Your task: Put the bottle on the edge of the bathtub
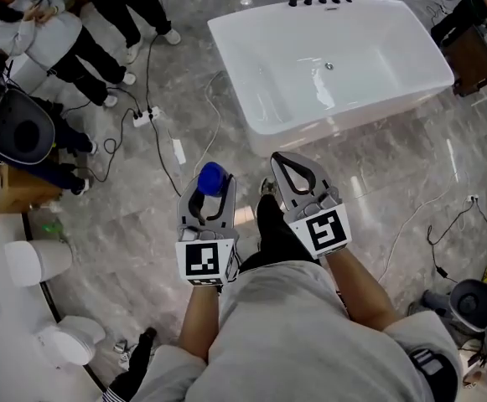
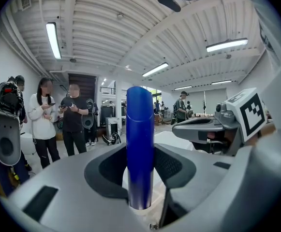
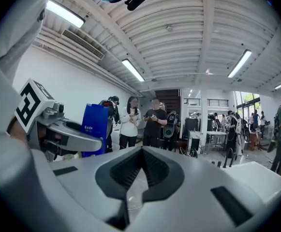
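Head view: left gripper [image 1: 209, 201] clamped on blue bottle [image 1: 212, 177], held above floor [image 1: 142, 224], well short of bathtub [image 1: 344, 122]; right gripper [image 1: 297, 172] alongside. Tub interior bare, drain [image 1: 329, 65] only.
Left gripper view: pads press bottle body; bottle upright.
Right gripper view: jaws together, nothing between.
Judgement: pickup done; carry to tub edge, placement and release remain.

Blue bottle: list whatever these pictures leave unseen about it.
- Head view: only the bottle's blue top shows; the left claw covers its body.
- Left gripper view: its base is hidden behind the claw's own body.
- Right gripper view: its label print is too small to read; the left claw hides its bottom.
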`<action>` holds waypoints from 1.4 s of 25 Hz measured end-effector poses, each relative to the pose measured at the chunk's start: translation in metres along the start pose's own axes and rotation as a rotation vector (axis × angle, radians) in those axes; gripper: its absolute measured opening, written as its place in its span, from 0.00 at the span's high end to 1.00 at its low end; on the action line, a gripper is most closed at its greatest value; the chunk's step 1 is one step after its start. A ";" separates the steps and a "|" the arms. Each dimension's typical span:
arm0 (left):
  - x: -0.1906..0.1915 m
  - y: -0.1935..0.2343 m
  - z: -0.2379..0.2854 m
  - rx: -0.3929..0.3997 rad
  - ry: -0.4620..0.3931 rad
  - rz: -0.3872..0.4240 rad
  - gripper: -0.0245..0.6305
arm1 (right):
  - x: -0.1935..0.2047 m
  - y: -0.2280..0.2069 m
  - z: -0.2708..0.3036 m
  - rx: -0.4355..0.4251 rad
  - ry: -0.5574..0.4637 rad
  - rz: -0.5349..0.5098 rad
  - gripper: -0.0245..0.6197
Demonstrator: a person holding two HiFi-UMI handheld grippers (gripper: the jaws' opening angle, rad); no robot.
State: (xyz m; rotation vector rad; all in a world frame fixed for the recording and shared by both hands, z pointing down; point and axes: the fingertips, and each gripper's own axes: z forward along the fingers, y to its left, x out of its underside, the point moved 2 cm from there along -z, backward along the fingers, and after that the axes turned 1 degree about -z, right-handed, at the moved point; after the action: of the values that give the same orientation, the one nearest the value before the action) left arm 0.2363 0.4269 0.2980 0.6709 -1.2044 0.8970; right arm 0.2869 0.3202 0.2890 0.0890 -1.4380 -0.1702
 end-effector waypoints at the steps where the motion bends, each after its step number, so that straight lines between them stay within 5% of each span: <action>1: -0.002 0.006 0.010 0.000 0.000 -0.003 0.70 | 0.000 -0.005 0.012 -0.007 0.003 -0.001 0.95; 21: -0.043 0.092 0.232 0.039 0.065 -0.027 0.70 | 0.034 -0.176 0.188 0.012 0.063 0.097 0.95; 29: -0.047 0.134 0.258 0.000 0.071 -0.022 0.70 | 0.028 -0.176 0.237 -0.033 0.066 0.064 0.95; 35: -0.051 0.171 0.286 0.044 0.067 -0.005 0.70 | 0.020 -0.171 0.287 -0.025 0.075 0.062 0.95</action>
State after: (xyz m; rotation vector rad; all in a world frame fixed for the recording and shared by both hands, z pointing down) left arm -0.0577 0.2622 0.3152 0.6738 -1.1261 0.9374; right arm -0.0051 0.1604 0.3189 0.0295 -1.3621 -0.1323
